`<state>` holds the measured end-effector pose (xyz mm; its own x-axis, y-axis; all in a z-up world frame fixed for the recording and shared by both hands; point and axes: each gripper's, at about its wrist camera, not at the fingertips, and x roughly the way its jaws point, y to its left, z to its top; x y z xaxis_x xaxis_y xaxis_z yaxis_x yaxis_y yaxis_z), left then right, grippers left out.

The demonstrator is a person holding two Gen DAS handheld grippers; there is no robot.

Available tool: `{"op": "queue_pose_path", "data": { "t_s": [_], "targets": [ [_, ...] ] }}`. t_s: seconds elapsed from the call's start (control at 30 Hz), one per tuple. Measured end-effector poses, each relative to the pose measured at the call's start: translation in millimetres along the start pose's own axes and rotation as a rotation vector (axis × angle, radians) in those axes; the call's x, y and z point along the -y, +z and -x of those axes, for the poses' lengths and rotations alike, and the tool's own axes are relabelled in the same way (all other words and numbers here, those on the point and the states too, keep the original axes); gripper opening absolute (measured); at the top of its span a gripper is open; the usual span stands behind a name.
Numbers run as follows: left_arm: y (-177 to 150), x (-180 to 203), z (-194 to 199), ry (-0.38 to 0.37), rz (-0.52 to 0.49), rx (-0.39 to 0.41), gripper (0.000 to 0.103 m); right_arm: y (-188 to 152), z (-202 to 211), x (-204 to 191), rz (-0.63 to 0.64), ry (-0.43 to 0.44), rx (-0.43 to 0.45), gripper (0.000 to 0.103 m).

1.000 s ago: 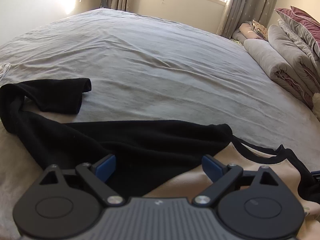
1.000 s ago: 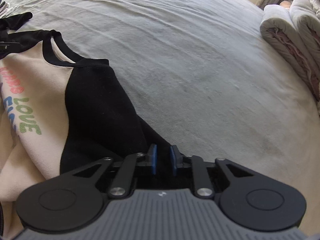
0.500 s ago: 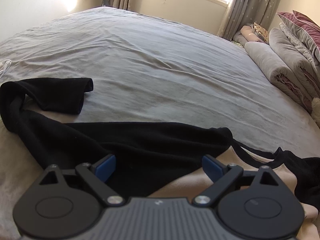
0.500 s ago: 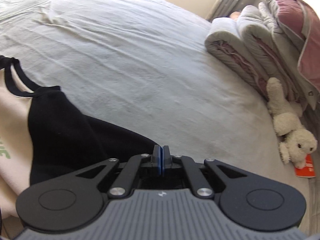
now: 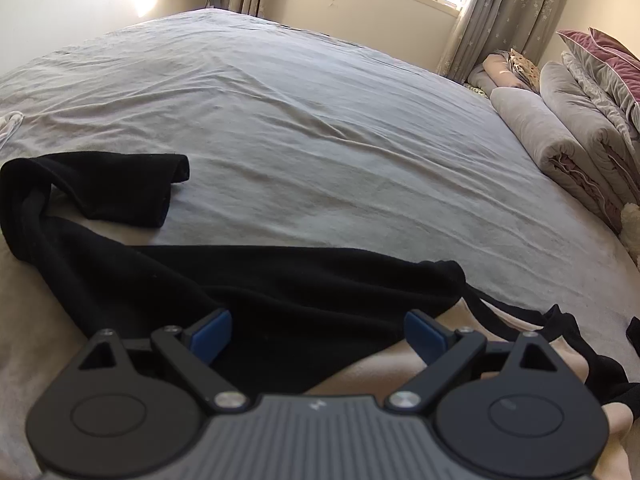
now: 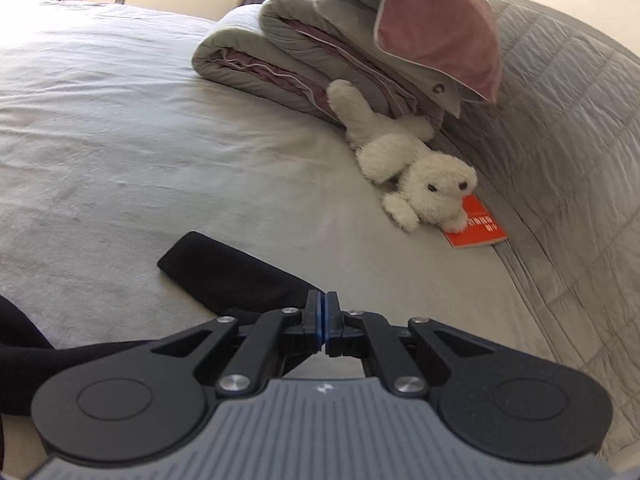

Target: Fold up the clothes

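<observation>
Two grippers work on one shirt [image 5: 304, 304] lying on the bed [image 5: 320, 128]. The right gripper [image 6: 323, 322] is pinched together, probably on the black sleeve [image 6: 228, 276], to carry it. The left gripper [image 5: 318, 330] hovers spread wide and empty above the shoulder, ready to pin it.

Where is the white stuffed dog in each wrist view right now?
Left wrist view: only a sliver of the white stuffed dog shows at the right edge, below the folded quilts.
Right wrist view: it lies in full at centre right, its head over a red booklet, against the same quilts.
Shared landmark: the folded quilts.
</observation>
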<state>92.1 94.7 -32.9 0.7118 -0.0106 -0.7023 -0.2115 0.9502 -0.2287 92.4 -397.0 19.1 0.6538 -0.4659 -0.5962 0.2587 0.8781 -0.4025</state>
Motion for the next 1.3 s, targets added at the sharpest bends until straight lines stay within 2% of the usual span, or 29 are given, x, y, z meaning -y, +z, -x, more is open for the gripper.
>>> {"op": "queue_pose_path", "data": {
  "t_s": [0.17,0.47,0.67,0.73,0.77,0.83,0.9,1.0,1.1,1.3],
  "targets": [
    [3.8,-4.1,-0.7,-0.014,-0.003,-0.015,0.094,-31.4,15.4,26.0,-0.118,0.026,-0.045,0.002],
    [13.4,-16.0,-3.2,-0.074,-0.024,-0.054,0.094,-96.1,20.2,26.7,-0.152,0.058,-0.153,0.002],
    [17.2,-17.7,-1.4,-0.105,-0.056,-0.062,0.093,-95.4,26.4,30.0,-0.176,0.063,-0.187,0.003],
    [19.6,-15.3,-0.4,-0.116,-0.063,-0.044,0.093,-88.9,35.3,32.6,-0.189,0.078,-0.165,0.016],
    [20.8,-13.8,-0.4,-0.125,-0.072,-0.034,0.092,-85.8,40.4,33.7,-0.194,0.087,-0.148,0.02],
    [24.4,-9.4,-2.6,-0.137,-0.121,-0.022,0.092,-77.6,50.9,32.9,-0.191,0.111,-0.105,0.041],
    [28.4,-5.0,-5.4,-0.148,-0.189,-0.018,0.092,-67.4,59.3,28.3,-0.171,0.136,-0.063,0.042],
    [34.9,0.1,-11.7,-0.141,-0.324,-0.016,0.09,-48.6,65.1,15.3,-0.134,0.225,0.002,0.042],
    [43.6,2.2,-21.3,-0.144,-0.442,-0.024,0.087,-29.8,61.6,-8.0,-0.094,0.405,0.038,0.042],
    [58.2,0.6,-43.0,-0.288,-0.544,-0.114,0.078,3.6,49.7,-73.7,0.062,0.699,0.102,0.042]
  ]
}}
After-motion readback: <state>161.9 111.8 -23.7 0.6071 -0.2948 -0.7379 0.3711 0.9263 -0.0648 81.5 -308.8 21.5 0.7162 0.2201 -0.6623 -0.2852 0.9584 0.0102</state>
